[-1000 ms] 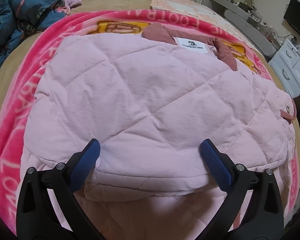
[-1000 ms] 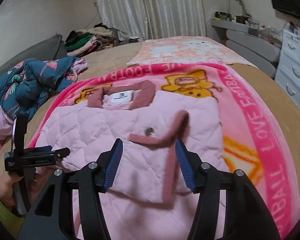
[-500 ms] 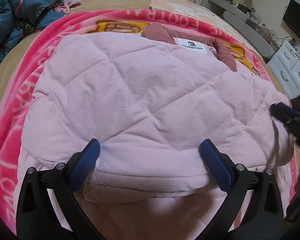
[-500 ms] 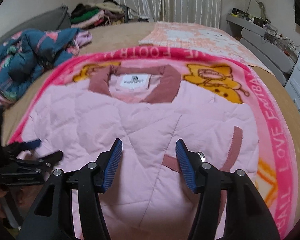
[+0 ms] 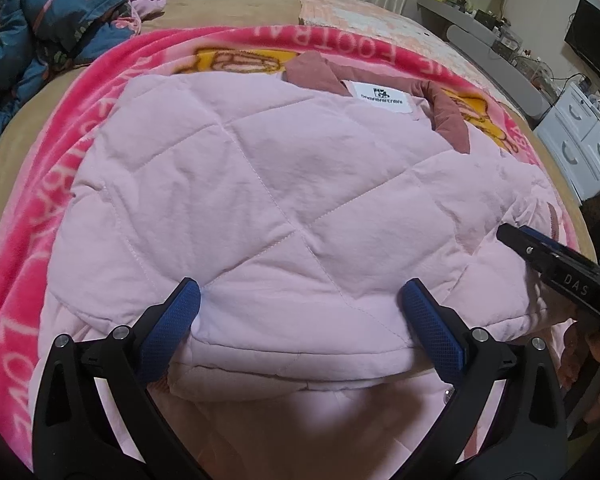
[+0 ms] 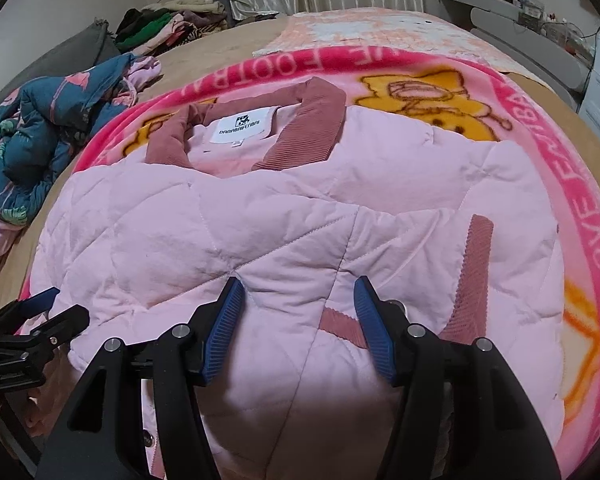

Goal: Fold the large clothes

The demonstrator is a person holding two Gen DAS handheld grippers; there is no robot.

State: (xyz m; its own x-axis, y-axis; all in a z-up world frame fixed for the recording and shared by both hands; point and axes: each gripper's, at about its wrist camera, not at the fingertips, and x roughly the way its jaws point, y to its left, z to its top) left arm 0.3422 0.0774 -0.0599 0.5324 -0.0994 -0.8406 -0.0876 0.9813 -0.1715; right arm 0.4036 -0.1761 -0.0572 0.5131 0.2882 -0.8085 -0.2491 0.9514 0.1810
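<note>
From the left wrist view, the pink quilted jacket (image 5: 268, 216) lies spread on a bright pink printed blanket (image 5: 32, 216) on the bed, its dusty-rose collar (image 5: 448, 116) and white label (image 5: 382, 98) at the far edge. The left gripper (image 5: 300, 320) hangs over the jacket's near fold with its blue fingers (image 5: 176, 320) wide apart, nothing pinched between them. At the right edge the right gripper (image 5: 512, 236) reaches in over the jacket's right side, seen edge-on. A blue patterned garment (image 5: 48, 36) lies bunched at the far left and a white drawer unit (image 5: 584, 148) stands at the far right. From the right wrist view, the same jacket (image 6: 220, 240) fills the middle, collar (image 6: 312, 128) far, a rose-trimmed cuff (image 6: 472, 280) lying on its right part. The right gripper (image 6: 300, 328) is low over the near quilting, its jaws partly apart and just having widened, fabric below but not clamped. The left gripper (image 6: 44, 312) shows at the near left edge of the jacket.
</note>
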